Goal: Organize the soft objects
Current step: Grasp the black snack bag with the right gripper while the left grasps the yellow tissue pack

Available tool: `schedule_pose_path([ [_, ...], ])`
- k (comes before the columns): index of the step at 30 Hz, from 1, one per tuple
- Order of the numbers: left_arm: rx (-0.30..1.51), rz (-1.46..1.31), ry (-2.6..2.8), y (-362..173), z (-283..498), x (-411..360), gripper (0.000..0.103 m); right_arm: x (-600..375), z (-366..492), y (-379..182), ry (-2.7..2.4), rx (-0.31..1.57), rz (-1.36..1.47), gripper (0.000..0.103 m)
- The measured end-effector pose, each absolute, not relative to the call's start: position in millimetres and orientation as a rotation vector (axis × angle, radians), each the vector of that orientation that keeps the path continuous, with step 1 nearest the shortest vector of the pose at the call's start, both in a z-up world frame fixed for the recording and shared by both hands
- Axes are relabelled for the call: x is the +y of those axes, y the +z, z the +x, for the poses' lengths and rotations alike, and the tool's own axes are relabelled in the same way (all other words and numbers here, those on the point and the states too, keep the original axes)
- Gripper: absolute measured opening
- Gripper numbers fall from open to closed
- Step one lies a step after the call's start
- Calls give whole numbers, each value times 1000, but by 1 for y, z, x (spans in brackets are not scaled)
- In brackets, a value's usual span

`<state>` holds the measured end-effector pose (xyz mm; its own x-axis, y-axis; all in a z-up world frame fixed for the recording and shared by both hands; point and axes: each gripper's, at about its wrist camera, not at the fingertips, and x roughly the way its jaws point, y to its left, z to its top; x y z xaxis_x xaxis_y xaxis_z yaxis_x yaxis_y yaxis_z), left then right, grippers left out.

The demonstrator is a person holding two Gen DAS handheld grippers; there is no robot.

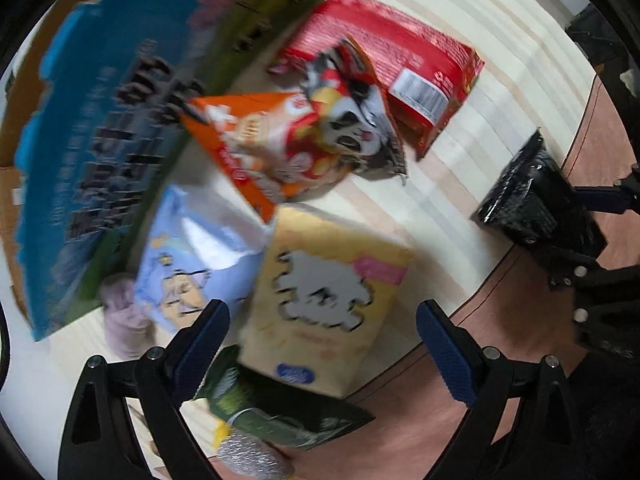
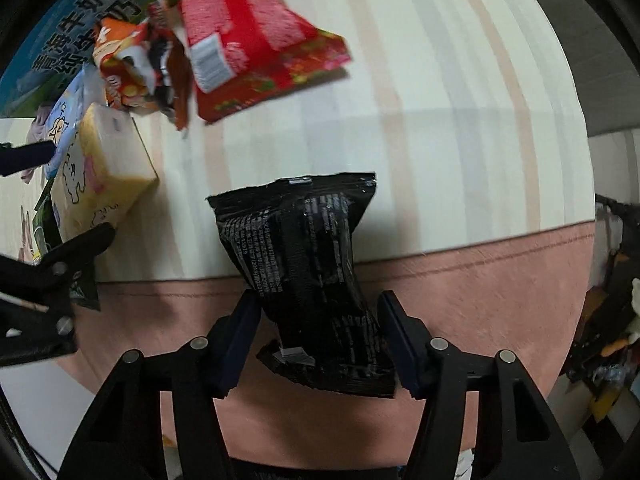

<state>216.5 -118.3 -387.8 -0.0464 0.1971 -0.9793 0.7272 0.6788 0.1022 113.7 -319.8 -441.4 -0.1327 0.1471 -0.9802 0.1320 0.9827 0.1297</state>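
Right hand-held gripper [image 2: 318, 340] pinches the black snack packet [image 2: 304, 264] at mid-body, held above the desk [image 2: 440, 120] near edge. Packet looks light, crinkly, slippery; a waist grip suits it. Left hand-held gripper [image 1: 322, 344] gapes wide, empty, over the yellow tissue pack [image 1: 324, 300].

Large blue carton [image 2: 52, 36], right wrist view: big dark Chinese characters, "牛奶" readable in the top row; the other characters are cut off or curved. Same carton [image 1: 100, 132] in left wrist view: print blurred, unreadable.

Red packet [image 2: 256, 40]: white barcode label, digits too small to read.

Black packet [image 2: 304, 248]: rows of fine white print, illegible.
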Motion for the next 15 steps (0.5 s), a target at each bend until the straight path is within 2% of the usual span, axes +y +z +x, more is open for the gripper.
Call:
schedule_pose_path([
  [2, 1625, 738, -455, -394, 217, -119, 69, -327, 109, -442, 26, 1716, 243, 64],
  [4, 1691, 615, -422, -395, 218, -113, 62, -333, 104, -444, 35, 1714, 273, 64],
  [9, 1902, 267, -250, -410, 202, -89, 61, -335, 97, -454, 53, 1708, 304, 64],
  [13, 1946, 86, -192, -422, 194, -77, 62, -329, 92, -462, 56, 1715, 279, 64],
  [15, 1939, 57, -170, -425, 194, -74, 64, -325, 103, -447, 45, 1732, 266, 66],
])
